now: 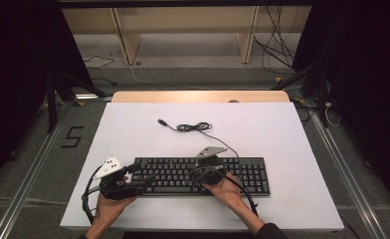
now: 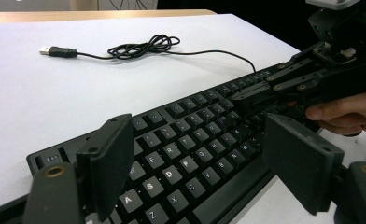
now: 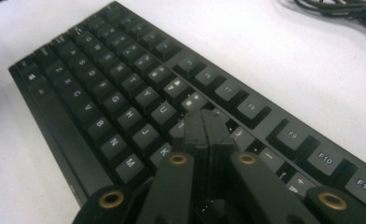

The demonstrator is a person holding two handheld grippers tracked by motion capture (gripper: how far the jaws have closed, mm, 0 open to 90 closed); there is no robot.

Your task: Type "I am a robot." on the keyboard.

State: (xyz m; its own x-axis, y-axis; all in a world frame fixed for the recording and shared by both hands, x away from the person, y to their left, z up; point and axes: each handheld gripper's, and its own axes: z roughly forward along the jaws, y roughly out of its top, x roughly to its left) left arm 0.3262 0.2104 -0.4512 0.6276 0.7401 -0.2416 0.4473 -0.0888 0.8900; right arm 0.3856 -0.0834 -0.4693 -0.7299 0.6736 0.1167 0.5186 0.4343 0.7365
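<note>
A black keyboard (image 1: pixel 203 175) lies across the near half of the white table (image 1: pixel 282 134). Its thin black cable (image 1: pixel 194 127) coils behind it and ends in a loose USB plug (image 2: pixel 57 51). My left gripper (image 1: pixel 142 181) is at the keyboard's left end, low over the keys. In the left gripper view my left gripper (image 2: pixel 197 140) is open, jaws wide apart over the letter keys (image 2: pixel 172 163). My right gripper (image 1: pixel 203 168) is over the keyboard's middle. My right gripper (image 3: pixel 204 126) is shut with nothing between the jaws, tips down on the keys near the number row.
A wooden strip (image 1: pixel 200 96) runs along the table's far edge, with shelving legs and loose cables on the floor behind it. A black tripod leg (image 1: pixel 51 94) stands at the left. Bare white table surface lies left, right and behind the keyboard.
</note>
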